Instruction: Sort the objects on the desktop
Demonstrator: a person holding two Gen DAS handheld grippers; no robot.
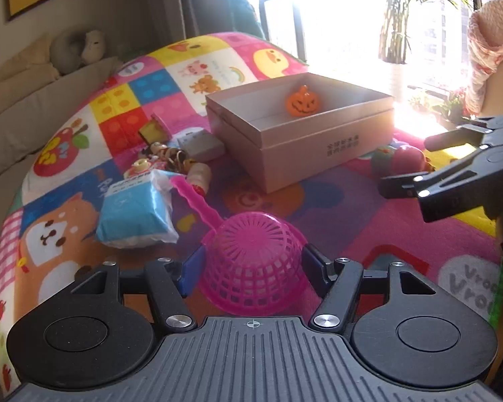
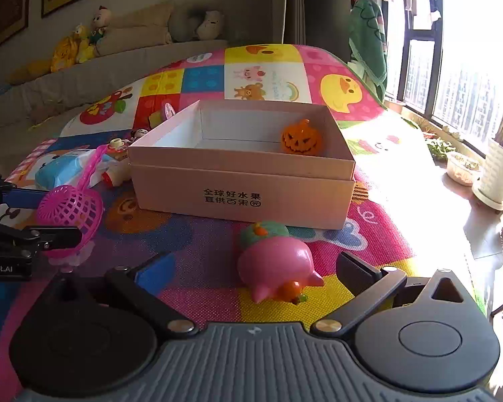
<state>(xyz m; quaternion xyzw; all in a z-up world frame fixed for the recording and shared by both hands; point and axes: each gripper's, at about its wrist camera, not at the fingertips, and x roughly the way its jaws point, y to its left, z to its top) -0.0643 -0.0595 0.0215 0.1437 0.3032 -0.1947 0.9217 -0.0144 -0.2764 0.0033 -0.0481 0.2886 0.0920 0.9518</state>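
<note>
Far on your left lies a soft blue pack of tissues (image 1: 135, 212) in shiny, crinkly plastic. It rests flat on the bright play mat (image 1: 352, 221), which looks bumpy and has squares with cartoon animals on them. Just behind the pack sits a small heap of little toys (image 1: 171, 159); they are too blurry to name.

Next comes the pink scoop (image 1: 255, 264). It is thin plastic, full of small holes like a net, and shaped like a round bowl turned mouth down. Its long wavy handle points away toward the tissues. Your left gripper (image 1: 251, 268) has its two fingers closed on the sides of the bowl, with blue pads pressing on it. In the right wrist view the scoop (image 2: 71, 212) sits up off the mat in that grip.

In the middle stands the cardboard box (image 1: 318, 149), plain pinkish-tan, smooth, with square corners and an open top. Dark printed letters are on its front. Inside, near the back right corner, is a small orange pumpkin (image 2: 301, 138) with a grinning face.

On your right, a shiny pink pig toy (image 2: 276, 266) lies on the mat in front of the box. Your right gripper (image 2: 255, 274) is spread wide, one finger on each side of the pig, not touching it.
</note>
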